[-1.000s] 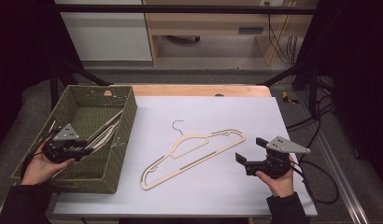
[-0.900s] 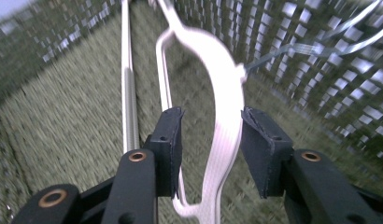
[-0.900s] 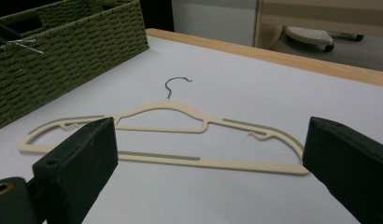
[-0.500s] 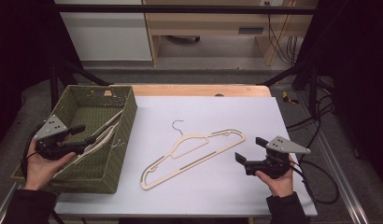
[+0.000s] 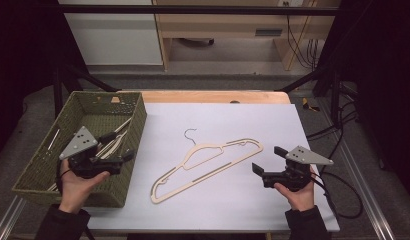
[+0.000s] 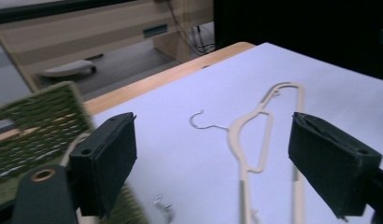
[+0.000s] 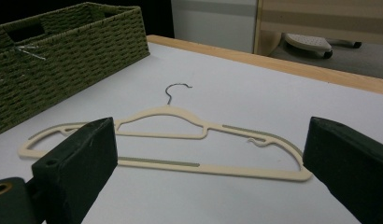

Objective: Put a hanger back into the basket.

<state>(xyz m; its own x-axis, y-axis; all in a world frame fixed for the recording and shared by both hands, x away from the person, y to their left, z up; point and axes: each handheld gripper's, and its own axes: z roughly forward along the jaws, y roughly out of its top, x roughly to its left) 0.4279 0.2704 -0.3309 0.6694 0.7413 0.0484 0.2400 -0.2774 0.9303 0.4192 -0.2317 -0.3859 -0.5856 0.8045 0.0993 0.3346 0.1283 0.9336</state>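
A cream hanger (image 5: 208,162) with a metal hook lies flat on the white table top (image 5: 233,120), near its middle. My left gripper (image 5: 122,146) hovers over the right wall of the green wicker basket (image 5: 93,107), open and empty, with its jaws pointing at the hanger. In the left gripper view the hanger (image 6: 255,135) lies ahead between the spread jaws, with the basket (image 6: 40,121) at the left. My right gripper (image 5: 267,159) is open and empty, just right of the hanger's lower end. The right gripper view has the hanger (image 7: 180,116) close in front.
More pale hangers (image 5: 113,137) lie inside the basket, which also appears in the right gripper view (image 7: 73,51). A wooden strip (image 5: 213,96) borders the table's far edge. Cables (image 5: 338,185) trail off the right side. Shelving stands beyond the table.
My left gripper has come out of the basket's inside, first drawing back left, then swinging right to its right wall. The right gripper and the hanger have not moved.
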